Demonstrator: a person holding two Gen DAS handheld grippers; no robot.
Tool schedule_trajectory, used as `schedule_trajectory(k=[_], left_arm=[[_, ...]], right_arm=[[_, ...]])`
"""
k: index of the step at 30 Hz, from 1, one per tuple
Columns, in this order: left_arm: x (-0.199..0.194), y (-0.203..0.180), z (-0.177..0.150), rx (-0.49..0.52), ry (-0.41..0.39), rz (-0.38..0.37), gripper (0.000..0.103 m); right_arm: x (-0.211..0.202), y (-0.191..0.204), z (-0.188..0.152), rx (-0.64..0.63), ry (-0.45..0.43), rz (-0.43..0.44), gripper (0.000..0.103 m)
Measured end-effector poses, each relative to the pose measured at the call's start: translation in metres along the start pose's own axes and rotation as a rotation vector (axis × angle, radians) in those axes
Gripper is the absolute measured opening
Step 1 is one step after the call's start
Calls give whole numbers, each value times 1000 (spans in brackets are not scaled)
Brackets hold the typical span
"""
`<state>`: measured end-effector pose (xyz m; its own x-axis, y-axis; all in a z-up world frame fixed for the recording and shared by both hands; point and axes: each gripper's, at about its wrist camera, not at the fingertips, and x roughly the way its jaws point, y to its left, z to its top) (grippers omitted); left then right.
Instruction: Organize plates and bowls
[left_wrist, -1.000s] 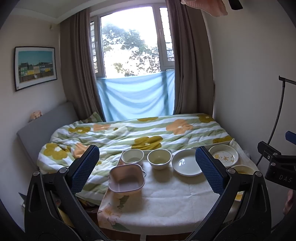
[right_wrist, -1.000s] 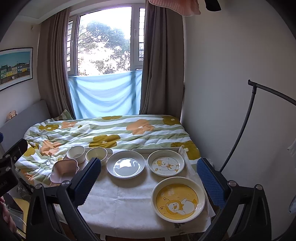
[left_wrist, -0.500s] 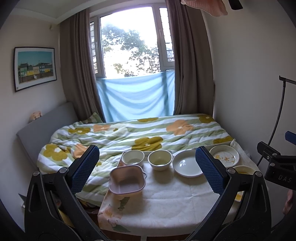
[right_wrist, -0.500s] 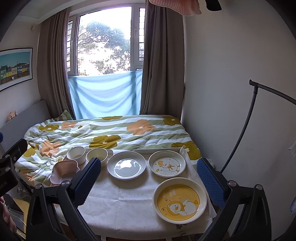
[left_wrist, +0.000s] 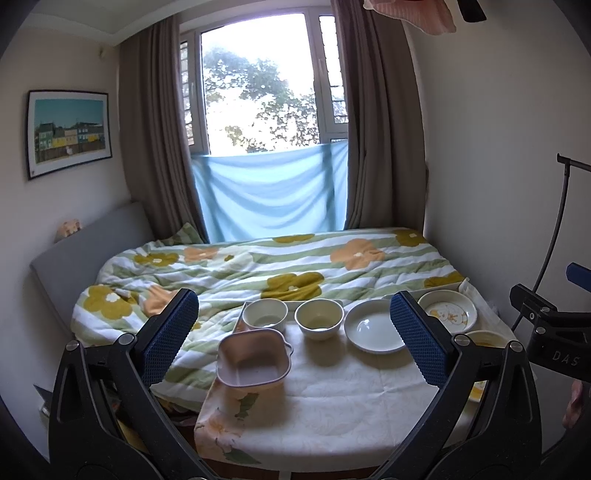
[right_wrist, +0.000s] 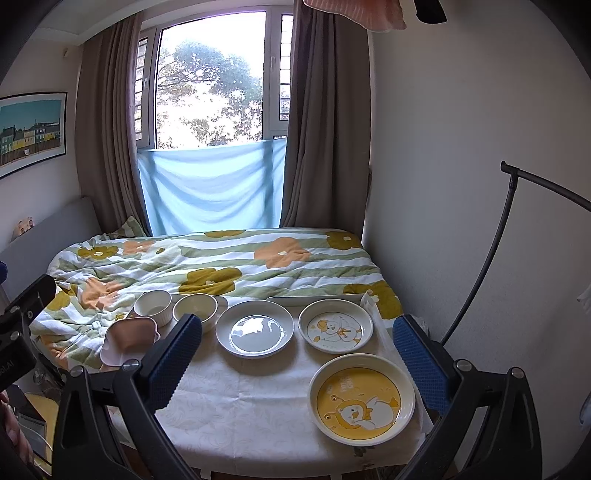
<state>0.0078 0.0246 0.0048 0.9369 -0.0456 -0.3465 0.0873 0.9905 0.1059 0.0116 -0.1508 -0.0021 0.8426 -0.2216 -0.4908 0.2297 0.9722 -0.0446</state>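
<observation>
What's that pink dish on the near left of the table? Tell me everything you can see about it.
The pink dish is a squarish bowl with rounded corners and a small handle tab on its right side. It looks like matte plastic or ceramic, pale pink, and empty. It sits upright on the tablecloth near the table's left edge, in front of the white bowl. From the right wrist view it seems to sit close against that bowl; whether they touch is unclear. Nothing grips it.

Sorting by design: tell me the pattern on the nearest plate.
Yellow plate with a cartoon bear, cream rim; right wrist view shows it best.
</observation>
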Motion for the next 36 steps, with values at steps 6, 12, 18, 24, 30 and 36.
schedule_trajectory(k=[6,12,18,24,30,36], left_arm=[[4,2,-3,11,2,-3,103],[10,4,-5,20,1,-30,103],[31,-9,-9,51,45,-150,103],[76,-53,-22,100,156,-314,103],[139,-120,-42,132,340,-513,103],[205,-193,-74,195,543,-702,103]], right_arm=[[2,2,0,2,0,-6,103],[3,2,1,9,-2,-7,103],[-1,-16,-13,65,14,-60,103],[9,-62,-41,141,99,-153,103],[51,-121,-78,280,268,-72,103],[99,-179,-126,483,402,22,103]])
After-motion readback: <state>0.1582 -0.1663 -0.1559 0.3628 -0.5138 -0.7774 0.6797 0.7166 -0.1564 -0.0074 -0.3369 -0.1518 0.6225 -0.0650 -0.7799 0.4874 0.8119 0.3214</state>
